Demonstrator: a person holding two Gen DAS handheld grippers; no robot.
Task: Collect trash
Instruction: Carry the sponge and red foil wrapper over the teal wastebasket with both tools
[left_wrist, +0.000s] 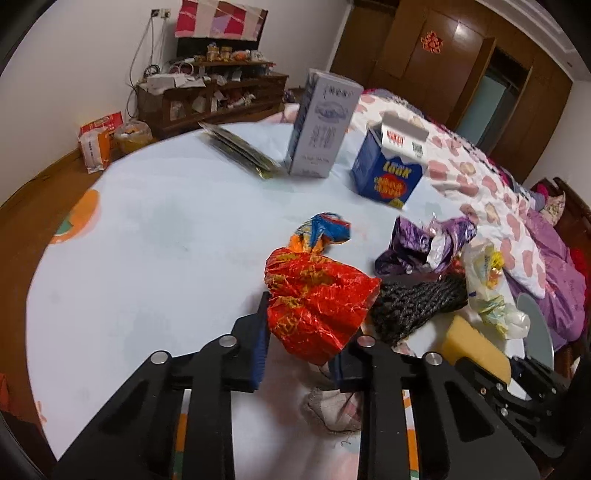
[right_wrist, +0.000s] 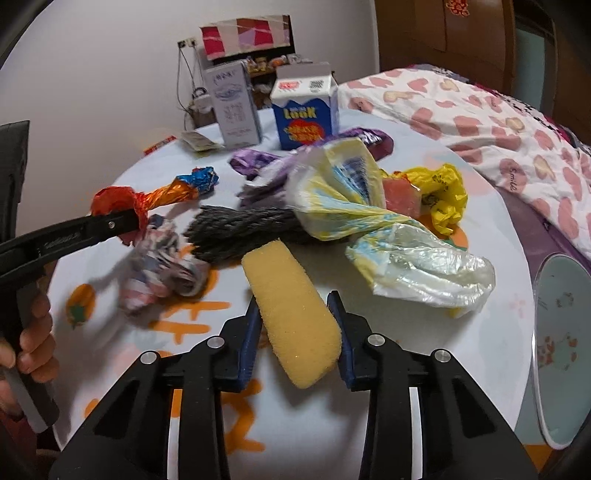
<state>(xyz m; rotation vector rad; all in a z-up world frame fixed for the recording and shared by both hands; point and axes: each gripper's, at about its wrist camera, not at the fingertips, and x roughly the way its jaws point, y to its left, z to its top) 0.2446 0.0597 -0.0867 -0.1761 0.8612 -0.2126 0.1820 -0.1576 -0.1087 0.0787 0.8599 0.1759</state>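
Bedroom, round white table (left_wrist: 147, 229), quilted bed (left_wrist: 491, 184)

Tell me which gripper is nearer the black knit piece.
Left. The left gripper, holding the red wrapper, is right beside the knit piece; the right gripper holds the sponge just short of it.

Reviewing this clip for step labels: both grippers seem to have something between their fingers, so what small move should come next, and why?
Probably lift the left gripper clear with the red foil wrapper it pinches, since the wrapper appears gripped and still low over the table. The right gripper brackets the yellow sponge; contact is unclear.
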